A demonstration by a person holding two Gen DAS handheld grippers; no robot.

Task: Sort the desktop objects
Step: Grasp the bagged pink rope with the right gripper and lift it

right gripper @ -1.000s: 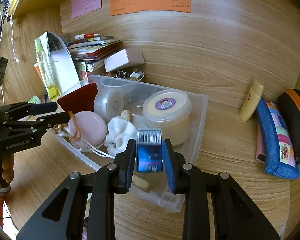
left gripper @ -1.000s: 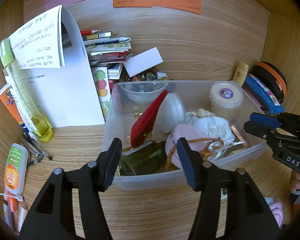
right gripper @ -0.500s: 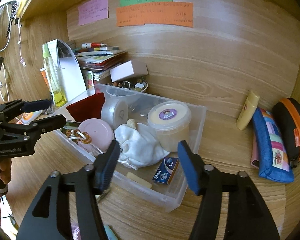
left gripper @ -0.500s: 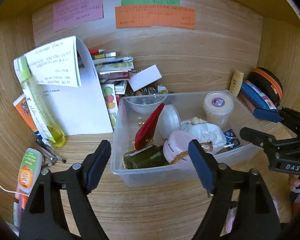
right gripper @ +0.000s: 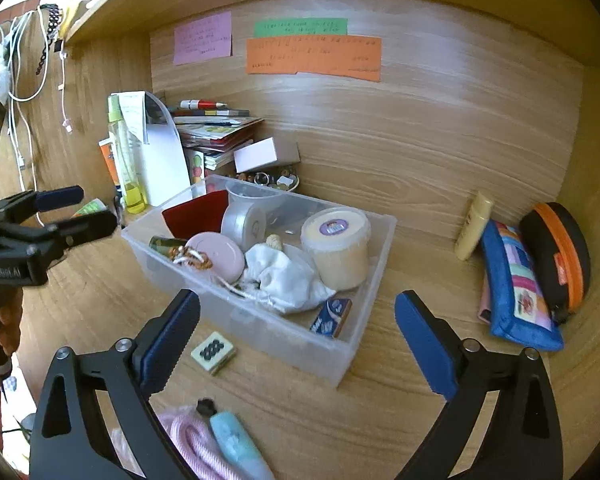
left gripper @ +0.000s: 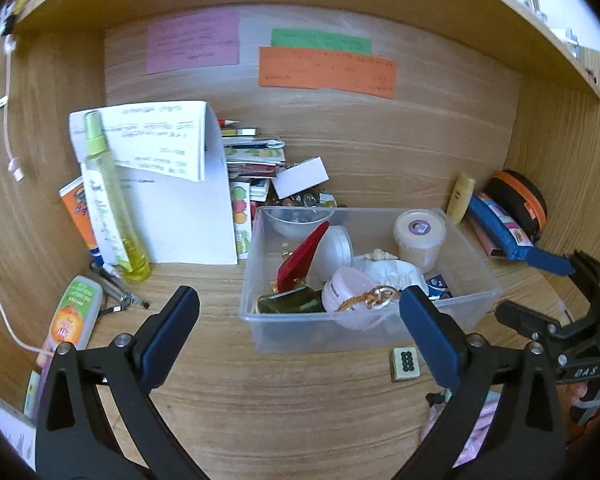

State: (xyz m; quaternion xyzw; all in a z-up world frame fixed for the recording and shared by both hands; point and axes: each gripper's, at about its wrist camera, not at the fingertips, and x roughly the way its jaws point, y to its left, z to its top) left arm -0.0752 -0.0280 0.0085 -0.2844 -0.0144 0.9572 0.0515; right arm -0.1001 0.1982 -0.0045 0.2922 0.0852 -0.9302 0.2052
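Clear plastic bin [right gripper: 374,236] centre frame, long axis running upper left to lower right in right wrist view, already stuffed: tub, pink jar, white pouch, small blue box.

Left gripper [left gripper: 296,332] jaws opening, nothing between. Right gripper [right gripper: 298,338] jaws opening, empty too.

Mahjong tile [right gripper: 213,351] lies flat on desk just beside bin's near wall, dots up, short long axis slanting toward upper right.

Likely next pick: come down straight over tile, pinch across narrow sides, keep clear of bin wall.
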